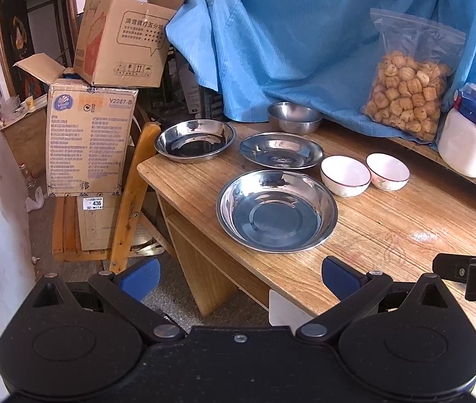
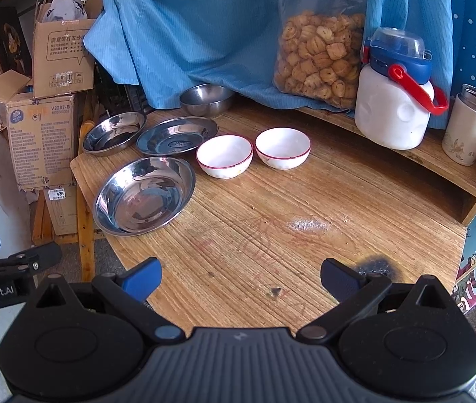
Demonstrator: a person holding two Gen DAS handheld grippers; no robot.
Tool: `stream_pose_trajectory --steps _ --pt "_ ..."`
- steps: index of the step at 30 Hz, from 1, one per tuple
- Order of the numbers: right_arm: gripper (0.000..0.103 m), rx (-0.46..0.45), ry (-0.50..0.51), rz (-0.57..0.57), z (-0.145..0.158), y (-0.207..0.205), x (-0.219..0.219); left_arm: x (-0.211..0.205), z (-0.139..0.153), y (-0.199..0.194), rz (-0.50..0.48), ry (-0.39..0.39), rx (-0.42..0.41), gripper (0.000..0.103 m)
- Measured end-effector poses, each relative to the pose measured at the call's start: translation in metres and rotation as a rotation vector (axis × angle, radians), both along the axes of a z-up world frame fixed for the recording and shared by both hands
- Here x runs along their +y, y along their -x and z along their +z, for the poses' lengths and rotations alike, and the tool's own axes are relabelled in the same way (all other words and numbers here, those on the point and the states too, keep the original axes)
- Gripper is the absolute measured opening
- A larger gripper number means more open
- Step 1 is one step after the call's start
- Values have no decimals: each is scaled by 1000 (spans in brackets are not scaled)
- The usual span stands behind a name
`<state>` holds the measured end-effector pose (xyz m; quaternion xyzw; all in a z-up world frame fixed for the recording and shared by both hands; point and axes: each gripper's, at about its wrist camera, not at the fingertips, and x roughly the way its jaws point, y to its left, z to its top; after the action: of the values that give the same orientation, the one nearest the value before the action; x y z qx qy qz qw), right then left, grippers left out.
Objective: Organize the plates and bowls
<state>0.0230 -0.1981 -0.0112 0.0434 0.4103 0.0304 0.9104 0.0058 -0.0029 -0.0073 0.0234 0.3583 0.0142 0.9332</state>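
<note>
Three steel plates lie on the wooden table (image 2: 271,221): a near one (image 1: 276,210) (image 2: 143,194), a middle one (image 1: 281,150) (image 2: 177,135) and a far-left one (image 1: 195,140) (image 2: 114,133). A steel bowl (image 1: 294,117) (image 2: 207,99) stands behind them. Two white bowls with red rims (image 1: 345,175) (image 1: 387,171) (image 2: 224,155) (image 2: 283,147) stand side by side to the right. My left gripper (image 1: 241,277) is open and empty, before the table's front edge. My right gripper (image 2: 241,277) is open and empty, over the table's near part.
A blue cloth (image 2: 187,20) hangs behind the table. A bag of snacks (image 2: 321,53), a white jug with a blue lid (image 2: 392,100) and a flask (image 2: 468,127) stand on a raised shelf at the back right. Cardboard boxes (image 1: 90,134) and a wooden chair (image 1: 130,198) stand left.
</note>
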Motion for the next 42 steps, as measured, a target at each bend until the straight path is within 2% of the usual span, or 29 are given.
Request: stream_pose_trajectory --steps 16,21,26,29,33,38,40,42 --pt "103 -8 -27 59 -5 -22 -20 -15 -1 -16 73 5 10 102" --pt "103 11 -60 82 -14 -30 -14 -4 -5 -23 152 -32 45 102" --pt "103 2 -63 118 -15 -40 6 37 -6 -39 293 13 85 102" --pt "103 16 -51 139 -18 -50 21 63 -4 -55 361 4 61 102" --pt "103 20 -23 149 -21 -73 44 99 -7 -90 376 36 16 102" --pt "103 24 14 103 -20 -123 80 141 -26 -157 355 110 69 102" --pt "103 37 1 83 -22 -147 95 154 -30 -182 354 85 34 102" --pt "103 64 16 62 -28 -170 111 160 -34 -202 336 18 -27 102"
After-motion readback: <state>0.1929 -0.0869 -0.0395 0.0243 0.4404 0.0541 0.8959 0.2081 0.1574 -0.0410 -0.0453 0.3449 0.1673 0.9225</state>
